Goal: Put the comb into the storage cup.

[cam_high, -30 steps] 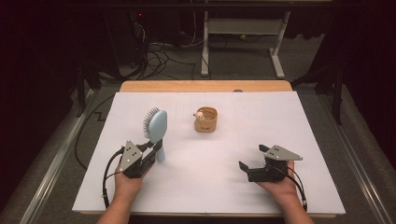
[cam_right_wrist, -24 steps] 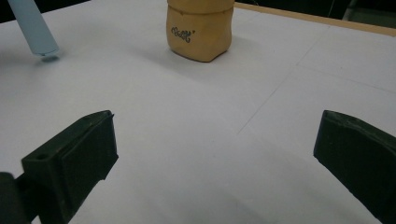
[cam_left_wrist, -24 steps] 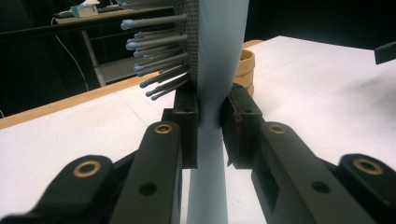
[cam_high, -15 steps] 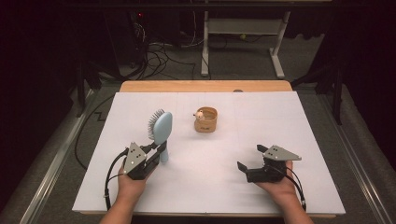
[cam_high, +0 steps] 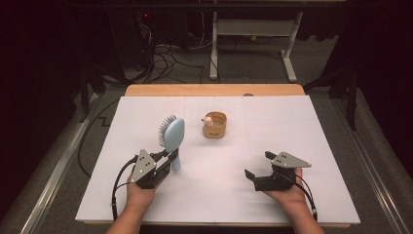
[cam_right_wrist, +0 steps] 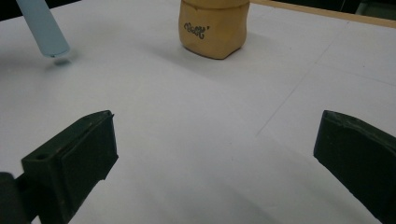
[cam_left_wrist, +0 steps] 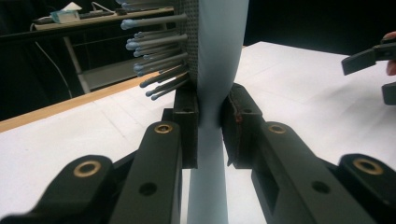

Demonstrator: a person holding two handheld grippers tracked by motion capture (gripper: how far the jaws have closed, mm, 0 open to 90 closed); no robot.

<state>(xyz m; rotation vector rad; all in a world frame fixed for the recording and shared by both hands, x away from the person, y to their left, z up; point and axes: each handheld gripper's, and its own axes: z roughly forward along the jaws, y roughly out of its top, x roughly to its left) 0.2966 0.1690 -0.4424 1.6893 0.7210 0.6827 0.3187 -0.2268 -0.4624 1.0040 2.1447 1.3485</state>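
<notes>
We see the left gripper (cam_high: 168,161) pinching a light blue hairbrush (cam_high: 174,138) by the thin neck of its handle. In the left gripper view both black pads press tight on the handle from each side. The brush stands almost straight up, a little above the white table (cam_high: 292,131), with its bristles (cam_left_wrist: 154,51) sticking out to the left. The end of the handle (cam_right_wrist: 43,29) hangs just over the table, and in the right gripper view we can see its small shadow under it. The right gripper (cam_high: 260,168) rests low on the right side of the table, well apart from the brush, and its jaws are spread wide with nothing between them. A small tan cup (cam_high: 215,125) sits near the middle of the table, farther back, between the two grippers and touching neither one.
</notes>
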